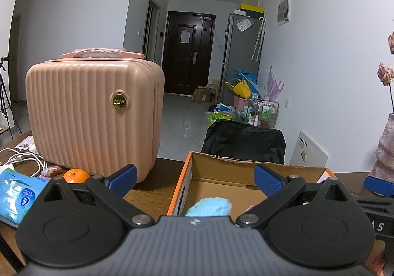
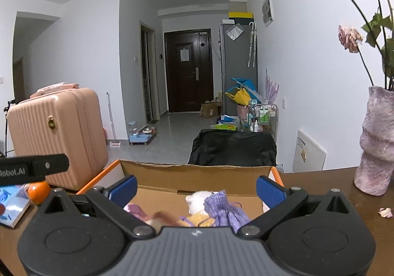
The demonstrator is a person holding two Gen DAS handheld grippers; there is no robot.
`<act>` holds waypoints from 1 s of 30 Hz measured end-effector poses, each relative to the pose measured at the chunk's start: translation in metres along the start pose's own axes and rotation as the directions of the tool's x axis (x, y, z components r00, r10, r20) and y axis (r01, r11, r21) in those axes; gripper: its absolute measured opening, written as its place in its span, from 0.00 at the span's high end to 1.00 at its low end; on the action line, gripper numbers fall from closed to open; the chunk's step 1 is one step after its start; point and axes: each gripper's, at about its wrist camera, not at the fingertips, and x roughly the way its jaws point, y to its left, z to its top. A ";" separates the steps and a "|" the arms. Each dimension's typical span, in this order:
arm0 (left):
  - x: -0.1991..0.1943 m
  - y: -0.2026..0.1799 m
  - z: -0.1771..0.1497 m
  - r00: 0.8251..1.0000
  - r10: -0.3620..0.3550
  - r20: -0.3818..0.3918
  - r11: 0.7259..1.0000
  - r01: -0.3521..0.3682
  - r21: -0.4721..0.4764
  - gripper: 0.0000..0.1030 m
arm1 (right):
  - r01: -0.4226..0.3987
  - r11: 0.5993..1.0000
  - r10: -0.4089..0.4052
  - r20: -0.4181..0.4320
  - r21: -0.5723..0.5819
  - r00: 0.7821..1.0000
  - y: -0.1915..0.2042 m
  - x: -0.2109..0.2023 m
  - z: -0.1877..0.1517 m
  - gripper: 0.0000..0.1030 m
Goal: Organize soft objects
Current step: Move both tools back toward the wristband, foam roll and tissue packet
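Observation:
An open cardboard box with orange edges [image 1: 216, 165] [image 2: 187, 173] stands on the dark wooden table. In the left wrist view a light blue soft object [image 1: 209, 205] lies in it. In the right wrist view a purple knitted pouch [image 2: 226, 212], a white fluffy item [image 2: 197, 199], a yellow knitted item [image 2: 197, 220] and a pink one [image 2: 134, 209] lie in it. My left gripper [image 1: 195, 181] is open and empty above the box's near left side. My right gripper [image 2: 197, 188] is open and empty above the soft objects.
A pink ribbed suitcase [image 1: 96, 116] [image 2: 56, 133] stands left of the box, with an orange [image 1: 76, 175], white cables [image 1: 22, 160] and a blue tissue pack [image 1: 17, 197] beside it. A purple vase with dried roses [image 2: 376, 143] stands right. A black-covered chair [image 2: 234, 148] is behind the table.

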 end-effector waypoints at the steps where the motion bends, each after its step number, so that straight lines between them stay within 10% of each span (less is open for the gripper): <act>1: -0.003 0.001 0.000 1.000 -0.003 0.002 1.000 0.003 0.000 0.00 | 0.001 1.000 -0.001 0.002 -0.004 1.000 0.000 -0.005 -0.001 0.00; 30: -0.120 0.016 -0.061 0.997 -0.060 -0.043 0.993 0.064 0.096 0.00 | -0.034 0.999 0.033 -0.006 -0.034 0.999 0.004 -0.140 -0.064 0.00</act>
